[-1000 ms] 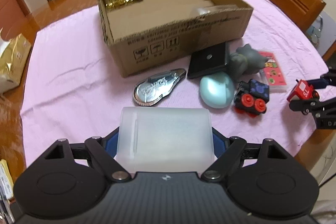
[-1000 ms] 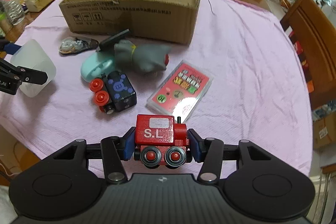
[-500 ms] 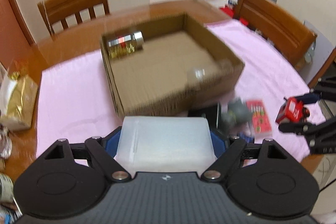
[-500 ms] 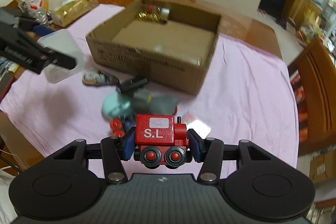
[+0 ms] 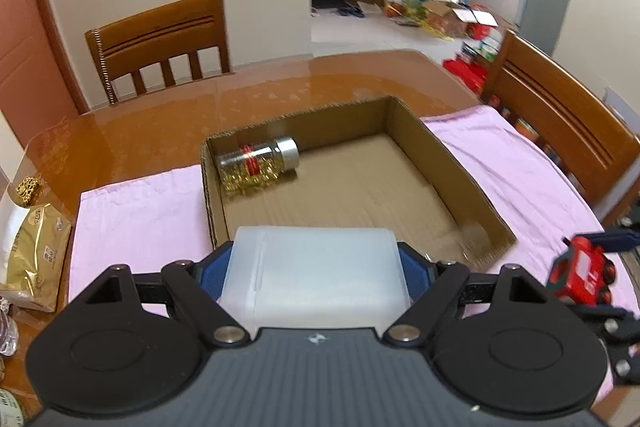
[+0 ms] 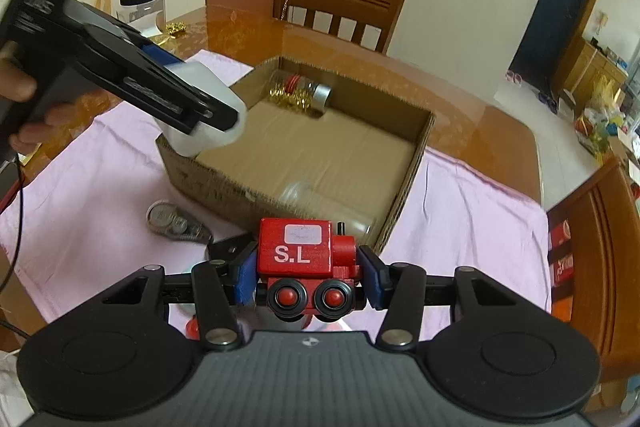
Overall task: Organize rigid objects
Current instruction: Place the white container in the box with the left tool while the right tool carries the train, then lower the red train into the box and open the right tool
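Now in transit: the translucent white container (image 5: 316, 275), clamped between the left gripper's (image 5: 316, 269) pads, hangs over the near left corner of the cardboard box (image 6: 412, 163). The right gripper (image 6: 308, 267) is closed on a red toy train (image 6: 306, 253) just short of the near wall. A jar (image 5: 260, 163) lies at the far wall. Next, presumably: lower each onto bare floor, then release.

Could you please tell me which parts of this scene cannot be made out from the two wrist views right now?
- Left wrist view: the translucent white container and left gripper hide the cardboard box's near wall.
- Right wrist view: the red toy train in the right gripper covers the items behind it; only a black plate's corner shows.
- Both views: the small jar's contents are blurred.
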Tool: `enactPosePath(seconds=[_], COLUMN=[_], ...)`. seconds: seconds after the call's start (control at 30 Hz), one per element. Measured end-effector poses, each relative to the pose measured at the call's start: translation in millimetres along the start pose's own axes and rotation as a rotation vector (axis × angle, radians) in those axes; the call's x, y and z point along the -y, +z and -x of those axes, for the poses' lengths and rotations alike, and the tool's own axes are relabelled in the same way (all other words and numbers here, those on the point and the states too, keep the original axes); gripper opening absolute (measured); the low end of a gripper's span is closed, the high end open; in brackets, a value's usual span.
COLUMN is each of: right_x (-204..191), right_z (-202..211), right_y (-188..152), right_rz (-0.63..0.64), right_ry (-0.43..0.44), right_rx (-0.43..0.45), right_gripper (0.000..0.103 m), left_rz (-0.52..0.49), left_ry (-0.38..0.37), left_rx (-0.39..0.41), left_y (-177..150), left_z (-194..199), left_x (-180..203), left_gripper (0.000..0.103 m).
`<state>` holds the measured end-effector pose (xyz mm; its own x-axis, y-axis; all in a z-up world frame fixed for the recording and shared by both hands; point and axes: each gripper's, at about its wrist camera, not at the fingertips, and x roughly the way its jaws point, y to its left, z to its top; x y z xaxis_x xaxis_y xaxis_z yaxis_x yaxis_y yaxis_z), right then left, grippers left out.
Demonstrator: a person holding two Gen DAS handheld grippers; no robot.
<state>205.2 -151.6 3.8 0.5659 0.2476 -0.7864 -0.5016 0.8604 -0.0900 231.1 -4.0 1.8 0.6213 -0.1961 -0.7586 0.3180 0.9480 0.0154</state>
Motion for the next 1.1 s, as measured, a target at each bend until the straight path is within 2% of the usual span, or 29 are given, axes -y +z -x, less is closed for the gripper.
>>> enactPosePath(seconds=[0.1,0.13,0.23,0.3,0.6,0.83,1.1], right_x=[3,4,6,7,15,24,37], right_z=[-3,-4,-9,-12,-29,-52,-93], right_y=[7,9,14,18,41,72,111], right_rz=[0.012,0.013,0.019,0.029,0.051,0.081,0.108], right_ry=[0.0,0.003,0.013,0.018,0.046,0.065,0.053], right_rx=[0.009,0.011,0.013,0.013,0.026,0.041,0.039], right_gripper=[0.056,0.056,0.056,0.056,0.056,0.056,0.056], left_rz=[0.026,0.03,0.058,0.082,0.158,0.192,0.304], left_ry=[0.031,0.049,0.084,0.07,0.089,0.126,0.202], left_rx=[0.033,0.041,0.048,0.045,0.016,-0.035,-0.021], left_y=[3,4,4,2,-25,-54,-75], left_z=[-13,-16,-23,-24,-8,7,28], left_x=[-2,-2,-5,-9,-24,-32,-56], left_gripper=[0.099,0.099,0.099,0.1,0.1,0.1,0.099])
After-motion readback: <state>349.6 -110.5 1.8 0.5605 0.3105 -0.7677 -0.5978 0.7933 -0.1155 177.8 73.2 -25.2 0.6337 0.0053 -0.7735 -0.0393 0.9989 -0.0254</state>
